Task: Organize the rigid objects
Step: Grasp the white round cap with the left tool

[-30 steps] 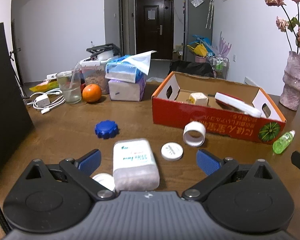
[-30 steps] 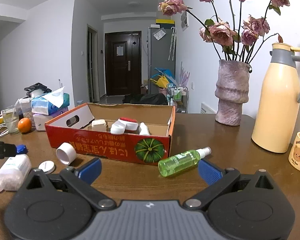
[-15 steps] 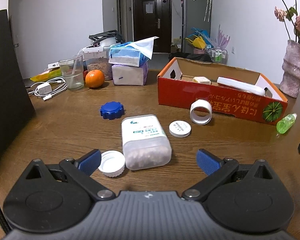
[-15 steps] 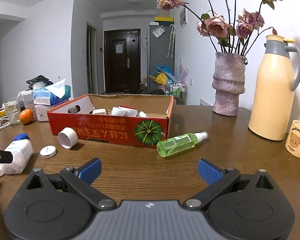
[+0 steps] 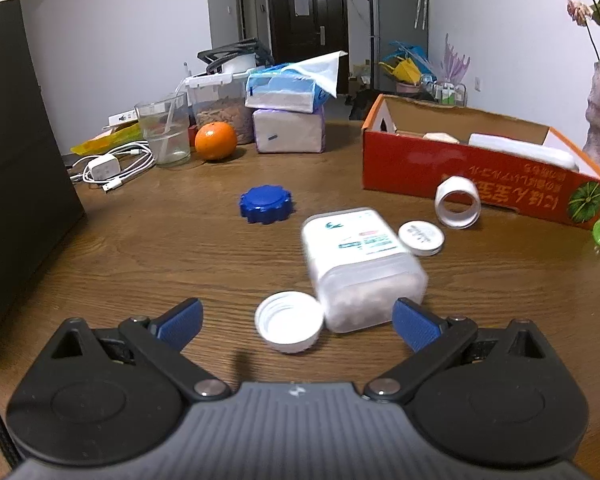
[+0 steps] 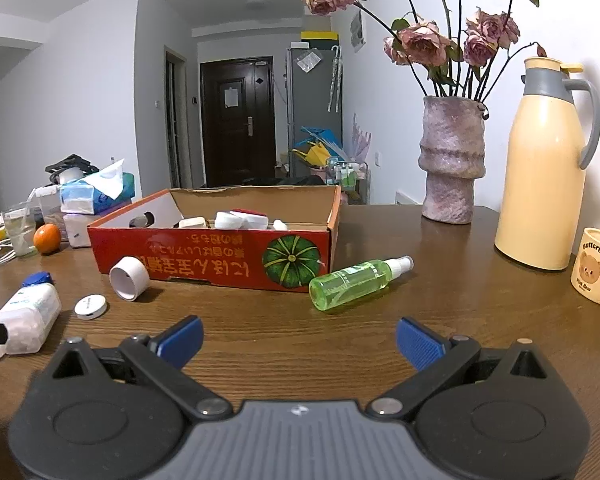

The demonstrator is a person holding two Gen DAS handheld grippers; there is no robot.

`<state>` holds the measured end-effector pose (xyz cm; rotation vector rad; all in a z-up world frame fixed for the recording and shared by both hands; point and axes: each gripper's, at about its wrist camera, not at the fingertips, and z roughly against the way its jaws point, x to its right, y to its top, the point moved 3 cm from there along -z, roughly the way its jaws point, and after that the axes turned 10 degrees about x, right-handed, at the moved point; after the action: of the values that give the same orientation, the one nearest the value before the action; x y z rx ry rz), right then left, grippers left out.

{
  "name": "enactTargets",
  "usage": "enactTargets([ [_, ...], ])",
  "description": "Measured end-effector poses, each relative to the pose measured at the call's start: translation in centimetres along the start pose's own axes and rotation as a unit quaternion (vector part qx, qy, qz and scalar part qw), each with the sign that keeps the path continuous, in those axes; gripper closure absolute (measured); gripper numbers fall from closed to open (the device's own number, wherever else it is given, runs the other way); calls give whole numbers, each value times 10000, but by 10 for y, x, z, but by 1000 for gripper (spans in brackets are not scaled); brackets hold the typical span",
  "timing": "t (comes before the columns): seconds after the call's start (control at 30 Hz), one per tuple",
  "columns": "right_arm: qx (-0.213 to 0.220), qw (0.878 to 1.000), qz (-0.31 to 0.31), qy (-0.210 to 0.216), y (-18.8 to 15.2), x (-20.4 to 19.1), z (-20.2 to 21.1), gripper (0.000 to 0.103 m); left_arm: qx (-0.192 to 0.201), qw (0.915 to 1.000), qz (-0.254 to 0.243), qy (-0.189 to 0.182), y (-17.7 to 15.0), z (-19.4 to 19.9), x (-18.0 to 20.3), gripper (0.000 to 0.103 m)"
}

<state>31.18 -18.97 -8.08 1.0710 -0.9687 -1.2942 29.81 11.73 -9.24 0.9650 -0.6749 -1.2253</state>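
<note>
**Box partly filled, table not yet cleared**

A few items already sit in my box (image 6: 296,236). The bottle (image 5: 360,264), caps, ring (image 5: 458,202) and sprayer (image 6: 356,280) lie outside. My left gripper (image 5: 296,320) and right gripper (image 6: 298,338) gape wide, empty.

Even indoor light, sharp in the middle, bent at the edges.

Soft white light falls from overhead; a round ceiling lamp (image 6: 256,3) shows in the right wrist view, dim against the pale ceiling. The wooden bench (image 5: 148,248) carries a mild sheen and only faint, short shadows beneath the things on it. In the left wrist view the pill bottle (image 5: 360,264) is smeared with motion blur, while the blue cap (image 5: 266,203) stays crisp. Walls and door frames bow outward, and dark corners ring both views.
</note>
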Motion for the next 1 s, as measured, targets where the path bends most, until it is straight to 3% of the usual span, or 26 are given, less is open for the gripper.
enactTargets([
  [0.1, -19, 10000, 1, -26, -1, 0, -1, 0, -89, 9999, -61, -63, -2, -7, -8, 1],
  [0.3, -40, 10000, 32, -65, -3, -1, -3, 0, -293, 9988, -181, -342, -8, -19, -14, 17],
  [0.6, -56, 9999, 84, -97, -5, -3, -5, 0, -264, 9953, -393, -846, -11, -22, -10, 50],
  [0.67, -59, 9999, 100, -103, -5, -3, -5, 0, -241, 9943, -426, -943, -11, -20, -9, 62],
  [1.0, -67, 9998, 105, -143, -6, -2, -7, 0, 60, 9936, -502, -1007, -7, -4, -6, 62],
])
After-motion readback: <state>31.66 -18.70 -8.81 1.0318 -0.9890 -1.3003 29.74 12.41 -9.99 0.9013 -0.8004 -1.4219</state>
